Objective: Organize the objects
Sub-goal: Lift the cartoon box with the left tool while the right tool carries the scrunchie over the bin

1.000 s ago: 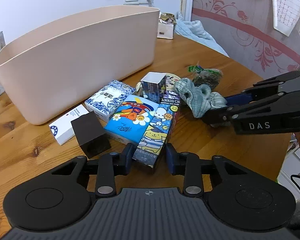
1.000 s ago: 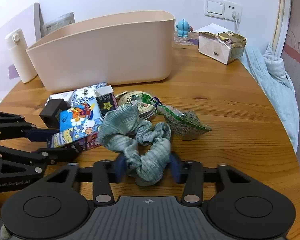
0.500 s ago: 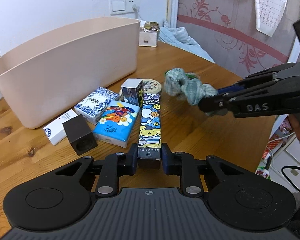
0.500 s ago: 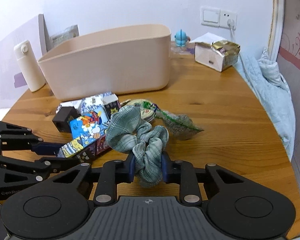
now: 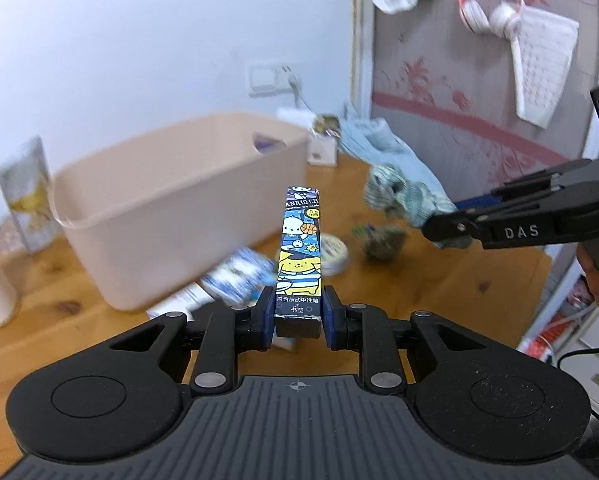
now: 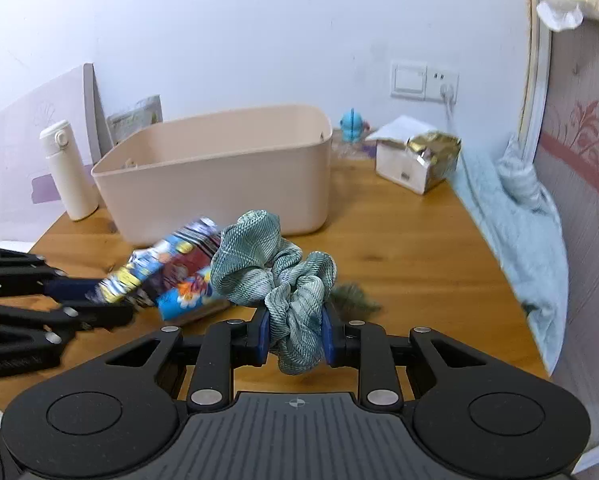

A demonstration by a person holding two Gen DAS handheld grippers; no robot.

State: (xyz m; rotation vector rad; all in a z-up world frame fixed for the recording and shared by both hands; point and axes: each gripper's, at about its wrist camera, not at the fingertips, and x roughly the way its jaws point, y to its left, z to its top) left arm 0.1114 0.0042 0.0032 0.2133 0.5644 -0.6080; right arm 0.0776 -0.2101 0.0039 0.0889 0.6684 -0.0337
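Note:
My left gripper (image 5: 297, 316) is shut on a long cartoon-printed pen box (image 5: 301, 248), held off the table and pointing away toward the pink bin (image 5: 179, 208). My right gripper (image 6: 294, 336) is shut on a green-grey scrunchie (image 6: 273, 268), also lifted clear of the wood. In the left wrist view the right gripper (image 5: 439, 226) comes in from the right with the scrunchie (image 5: 403, 196) hanging at its tip. In the right wrist view the left gripper (image 6: 99, 300) enters from the left with the pen box (image 6: 139, 276), blurred. The bin (image 6: 219, 172) stands behind both.
Blue tissue packs (image 5: 239, 276), a round tin (image 5: 333, 254) and a small green bag (image 5: 383, 242) lie on the wooden table (image 6: 411, 256) before the bin. A white bottle (image 6: 69, 170) stands at left, a gold-topped box (image 6: 419, 160) at right. Blue cloth (image 6: 519, 216) drapes the right edge.
Both grippers closed, the left on the pen box and the right on the scrunchie. Both then rose, lifting these things off the table and tilting the views upward.

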